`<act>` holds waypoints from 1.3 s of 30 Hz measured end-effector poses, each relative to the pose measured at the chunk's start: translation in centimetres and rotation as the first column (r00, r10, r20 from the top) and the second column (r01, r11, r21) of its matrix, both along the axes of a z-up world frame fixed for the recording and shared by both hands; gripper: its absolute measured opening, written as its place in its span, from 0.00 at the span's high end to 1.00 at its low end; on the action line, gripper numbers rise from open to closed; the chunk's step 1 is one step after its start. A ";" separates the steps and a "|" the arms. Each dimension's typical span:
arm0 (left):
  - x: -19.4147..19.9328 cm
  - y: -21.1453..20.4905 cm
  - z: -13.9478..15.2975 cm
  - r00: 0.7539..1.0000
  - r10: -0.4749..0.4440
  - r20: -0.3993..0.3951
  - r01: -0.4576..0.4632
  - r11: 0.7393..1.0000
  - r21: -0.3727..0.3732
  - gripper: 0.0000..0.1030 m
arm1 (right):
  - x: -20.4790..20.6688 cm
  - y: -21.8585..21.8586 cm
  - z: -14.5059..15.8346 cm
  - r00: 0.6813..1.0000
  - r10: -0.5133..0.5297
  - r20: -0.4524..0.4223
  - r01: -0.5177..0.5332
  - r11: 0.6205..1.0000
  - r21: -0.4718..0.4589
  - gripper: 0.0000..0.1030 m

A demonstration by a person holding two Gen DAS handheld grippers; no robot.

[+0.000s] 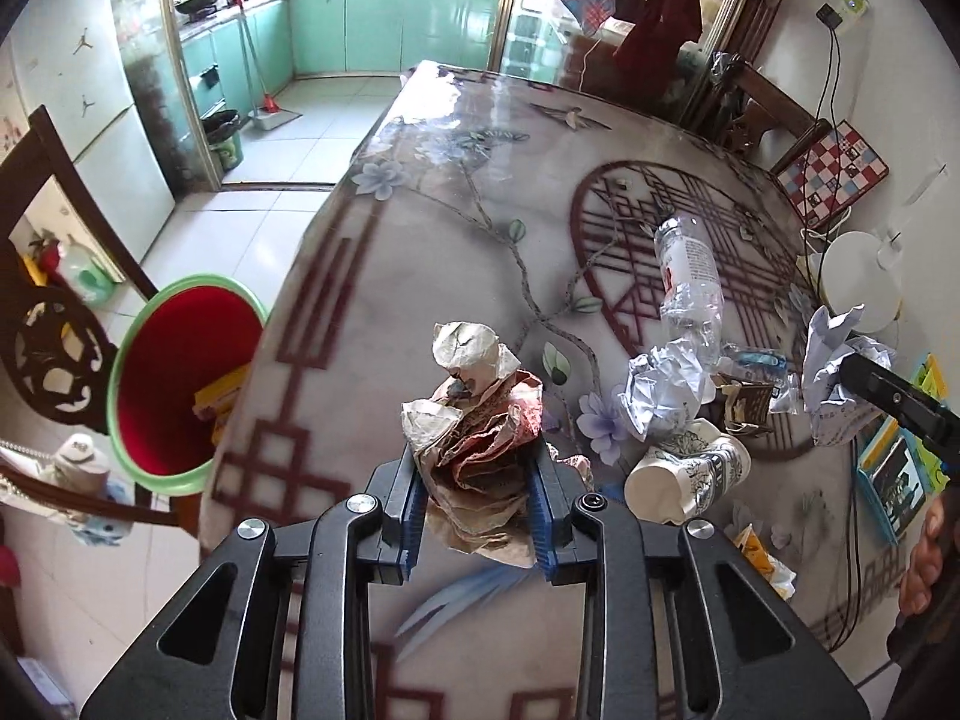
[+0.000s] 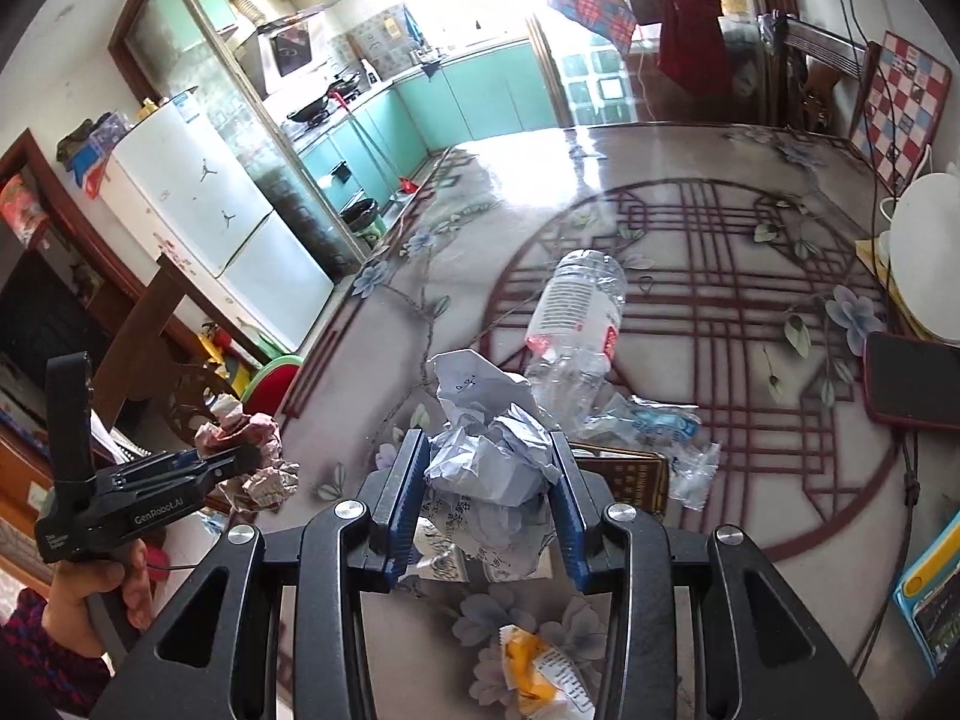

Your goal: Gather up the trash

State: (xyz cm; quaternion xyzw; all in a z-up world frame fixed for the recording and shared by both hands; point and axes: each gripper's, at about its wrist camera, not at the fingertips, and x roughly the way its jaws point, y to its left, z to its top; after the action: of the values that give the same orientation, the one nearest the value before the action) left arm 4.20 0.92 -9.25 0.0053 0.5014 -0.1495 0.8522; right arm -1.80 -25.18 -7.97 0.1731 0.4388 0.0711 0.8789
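The left gripper [image 1: 477, 468] is clamped on a crumpled brown-and-red paper wad [image 1: 480, 420], its blue pads pressing both sides; the wad hides the fingertips and the table beneath. The right gripper [image 2: 489, 492] squeezes a crumpled white paper ball [image 2: 489, 444] the same way, and that ball covers part of a flattened paper cup [image 1: 690, 474] lying on its side just beyond. In the right wrist view the left gripper shows at the left edge with a hand [image 2: 90, 588] on its grip, cut off by the frame. A yellow wrapper [image 2: 540, 672] lies near the lower edge, partly behind the gripper body. Further on, a crushed clear plastic bottle [image 2: 576, 312] lies on the patterned table [image 1: 420, 240], with a torn clear wrapper [image 2: 660, 426] beside it; the print is too small to read. Left of the table edge stands a red bin with a green rim [image 1: 180, 384], its far side hidden by the tabletop. The far half of the table is bare.
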 end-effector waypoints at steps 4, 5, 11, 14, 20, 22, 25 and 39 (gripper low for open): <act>0.3 1.0 0.4 1.000 0.010 0.006 -0.010 1.000 -0.004 0.73 | 0.6 0.8 0.0 1.000 0.007 0.000 -0.007 1.000 0.004 0.64; 0.3 1.3 0.5 1.000 0.012 0.011 -0.012 1.000 -0.001 0.73 | 0.7 1.0 0.0 1.000 0.010 0.000 -0.010 1.000 0.008 0.64; 0.9 3.4 0.8 0.999 0.042 0.020 -0.042 0.999 -0.004 0.72 | 1.5 2.9 0.3 0.999 0.032 0.006 -0.032 0.999 0.003 0.64; 1.1 4.6 0.7 0.998 0.055 0.021 -0.055 0.998 -0.003 0.72 | 2.0 4.0 0.4 0.999 0.039 0.006 -0.039 0.999 0.000 0.64; 1.9 7.1 0.3 0.997 0.080 0.015 -0.080 0.997 -0.012 0.72 | 2.7 6.6 0.5 0.999 0.052 0.000 -0.052 0.999 -0.010 0.64; 2.2 8.0 0.2 0.996 0.084 0.013 -0.084 0.996 -0.012 0.72 | 2.9 7.4 0.6 0.999 0.053 -0.002 -0.053 0.999 -0.013 0.64; 2.8 9.2 0.0 0.996 0.086 0.011 -0.086 0.996 -0.014 0.72 | 3.3 8.7 0.6 0.999 0.052 -0.004 -0.052 0.998 -0.019 0.64; 6.1 14.9 -0.8 0.996 0.087 0.017 -0.087 0.996 -0.016 0.72 | 5.0 14.7 0.8 0.999 0.035 -0.004 -0.035 0.999 -0.030 0.64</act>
State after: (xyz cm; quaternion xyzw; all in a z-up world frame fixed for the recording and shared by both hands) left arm 10.27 15.81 -10.04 -0.0215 0.4925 -0.1161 0.8623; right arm 3.20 -10.50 -7.17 0.1524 0.4443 0.0794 0.8792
